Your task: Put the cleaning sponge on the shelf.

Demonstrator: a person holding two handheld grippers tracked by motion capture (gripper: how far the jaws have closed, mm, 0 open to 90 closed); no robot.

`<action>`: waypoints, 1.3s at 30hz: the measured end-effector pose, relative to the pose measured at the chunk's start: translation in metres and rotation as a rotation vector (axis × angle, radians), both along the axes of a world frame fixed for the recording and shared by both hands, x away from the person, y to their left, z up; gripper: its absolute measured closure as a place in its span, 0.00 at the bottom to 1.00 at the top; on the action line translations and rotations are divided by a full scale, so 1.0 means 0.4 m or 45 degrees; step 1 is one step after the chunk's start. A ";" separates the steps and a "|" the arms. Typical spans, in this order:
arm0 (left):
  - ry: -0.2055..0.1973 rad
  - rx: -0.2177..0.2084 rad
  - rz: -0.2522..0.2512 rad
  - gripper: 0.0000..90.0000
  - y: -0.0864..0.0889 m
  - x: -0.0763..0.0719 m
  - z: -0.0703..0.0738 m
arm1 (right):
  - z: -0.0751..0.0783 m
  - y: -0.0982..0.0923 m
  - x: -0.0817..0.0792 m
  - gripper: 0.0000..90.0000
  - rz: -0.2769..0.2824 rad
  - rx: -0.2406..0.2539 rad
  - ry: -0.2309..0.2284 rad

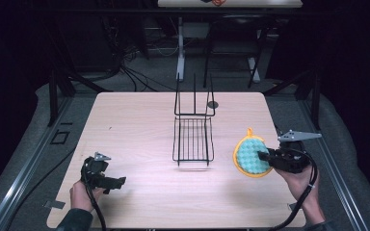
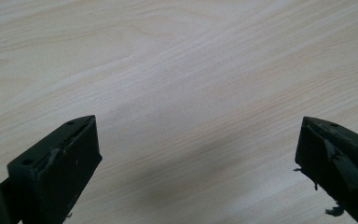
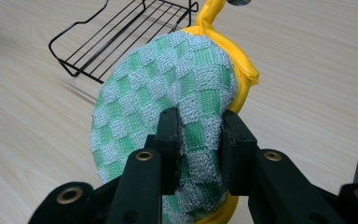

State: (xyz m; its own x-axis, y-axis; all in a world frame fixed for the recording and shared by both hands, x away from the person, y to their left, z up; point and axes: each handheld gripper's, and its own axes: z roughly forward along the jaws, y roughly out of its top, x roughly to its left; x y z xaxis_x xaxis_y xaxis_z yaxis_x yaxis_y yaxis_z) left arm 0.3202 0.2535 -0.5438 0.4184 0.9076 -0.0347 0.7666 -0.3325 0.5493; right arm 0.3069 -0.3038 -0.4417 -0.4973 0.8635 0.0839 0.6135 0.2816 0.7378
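1. Pot holder [image 1: 252, 155], green-checked with a yellow rim, hangs pinched in the right gripper [image 1: 265, 156], above the desk [image 1: 135, 125] and right of the wire rack [image 1: 193, 139], probably heading there.
2. Left gripper [image 1: 118, 182] rests wide apart, empty.

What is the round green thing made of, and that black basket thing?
The round pad looks like soft woven cloth: fuzzy green and pale checks with a smooth yellow fabric edge and loop. It bends where the right gripper pinches it. The black rack seems to be thin metal wire, probably coated, since it looks smooth and evenly black.
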 end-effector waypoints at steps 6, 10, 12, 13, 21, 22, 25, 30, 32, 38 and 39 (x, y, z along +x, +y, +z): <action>-0.005 0.007 0.013 0.00 0.004 -0.005 0.007 | 0.006 0.017 0.017 0.80 0.018 0.002 -0.015; -0.018 0.023 0.002 0.00 -0.002 -0.003 0.011 | 0.011 0.028 0.019 0.80 0.024 0.005 -0.014; -0.020 0.022 0.004 0.00 -0.007 -0.004 0.009 | 0.013 0.035 0.024 0.80 0.035 0.010 -0.020; -0.010 0.031 0.000 0.00 -0.009 -0.004 0.009 | 0.016 0.039 0.026 0.80 0.042 0.008 -0.016; -0.016 0.025 0.000 0.00 -0.010 -0.002 0.007 | 0.023 0.062 0.051 0.80 0.055 -0.001 -0.028; -0.015 0.027 -0.005 0.00 -0.011 -0.002 0.007 | 0.024 0.065 0.053 0.80 0.057 0.001 -0.030; -0.017 0.031 -0.012 0.00 -0.017 -0.001 0.006 | 0.027 0.073 0.058 0.80 0.062 0.007 -0.035; -0.024 0.037 -0.014 0.00 -0.023 -0.003 0.007 | 0.035 0.094 0.070 0.80 0.079 0.017 -0.044; -0.025 0.040 -0.014 0.00 -0.019 -0.003 0.009 | 0.042 0.110 0.080 0.79 0.092 0.022 -0.056; -0.041 0.040 -0.003 0.00 -0.020 0.006 0.017 | 0.044 0.143 0.106 0.79 0.109 0.027 -0.060; -0.048 0.046 -0.005 0.00 -0.022 0.007 0.017 | 0.044 0.148 0.111 0.79 0.115 0.026 -0.063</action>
State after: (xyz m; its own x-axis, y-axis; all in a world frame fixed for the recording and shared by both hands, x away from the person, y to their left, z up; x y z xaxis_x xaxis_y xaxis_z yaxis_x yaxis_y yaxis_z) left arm 0.3229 0.2448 -0.5369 0.4225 0.9063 0.0140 0.7443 -0.3557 0.5652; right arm 0.3513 -0.2446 -0.4243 -0.5771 0.8132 0.0746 0.5490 0.3188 0.7726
